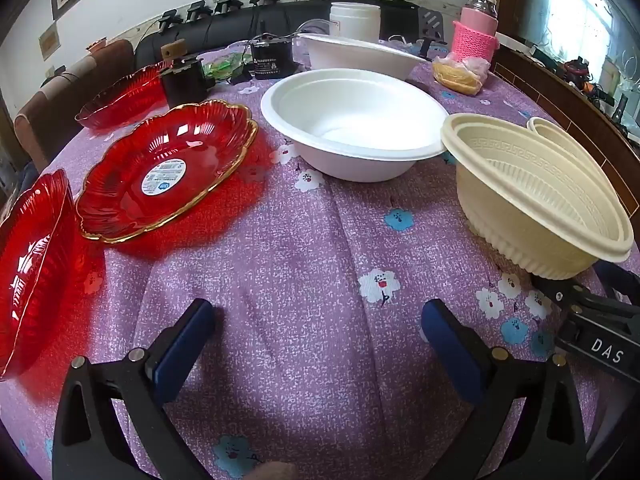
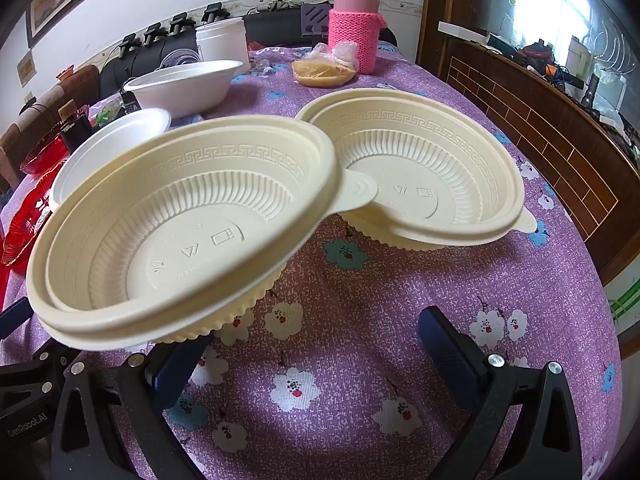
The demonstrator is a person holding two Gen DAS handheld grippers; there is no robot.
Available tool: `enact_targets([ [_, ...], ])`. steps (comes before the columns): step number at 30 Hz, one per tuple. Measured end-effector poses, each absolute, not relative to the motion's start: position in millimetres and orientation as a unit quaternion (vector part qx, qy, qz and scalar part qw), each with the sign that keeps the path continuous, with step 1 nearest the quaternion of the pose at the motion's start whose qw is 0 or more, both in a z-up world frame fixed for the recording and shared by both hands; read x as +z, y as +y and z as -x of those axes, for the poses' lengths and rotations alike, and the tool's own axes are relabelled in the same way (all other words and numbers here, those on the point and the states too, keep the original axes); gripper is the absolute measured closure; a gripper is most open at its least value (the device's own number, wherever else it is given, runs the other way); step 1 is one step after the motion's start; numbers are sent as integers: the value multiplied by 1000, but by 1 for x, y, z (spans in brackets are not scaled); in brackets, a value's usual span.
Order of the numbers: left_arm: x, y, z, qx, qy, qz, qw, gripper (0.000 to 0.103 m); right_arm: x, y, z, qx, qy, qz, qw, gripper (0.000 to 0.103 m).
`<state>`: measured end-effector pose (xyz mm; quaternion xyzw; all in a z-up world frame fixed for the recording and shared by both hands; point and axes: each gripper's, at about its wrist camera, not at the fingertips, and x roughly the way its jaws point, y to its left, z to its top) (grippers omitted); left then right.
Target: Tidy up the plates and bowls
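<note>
Basically both tools, left tool [image 1: 318, 338] and right tool [image 2: 310, 354], gape empty, so pinch the near ribbed cream plastic bowl [image 2: 180, 232] rim squarely, nest gently.

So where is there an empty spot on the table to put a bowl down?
Bare tablecloth lies before the left gripper, between the red plate and the near cream bowl. More lies before the right gripper. The far end, around the pink bottle, is crowded.
</note>
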<state>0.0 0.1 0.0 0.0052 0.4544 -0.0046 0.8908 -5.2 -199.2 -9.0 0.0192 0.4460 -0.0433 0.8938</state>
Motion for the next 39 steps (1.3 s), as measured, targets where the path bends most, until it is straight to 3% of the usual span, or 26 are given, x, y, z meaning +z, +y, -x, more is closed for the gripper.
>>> enact_targets([
  [39, 2, 3, 3, -22, 488, -18, 872, 0, -9, -199, 5, -43, 446, -19, 894, 1],
])
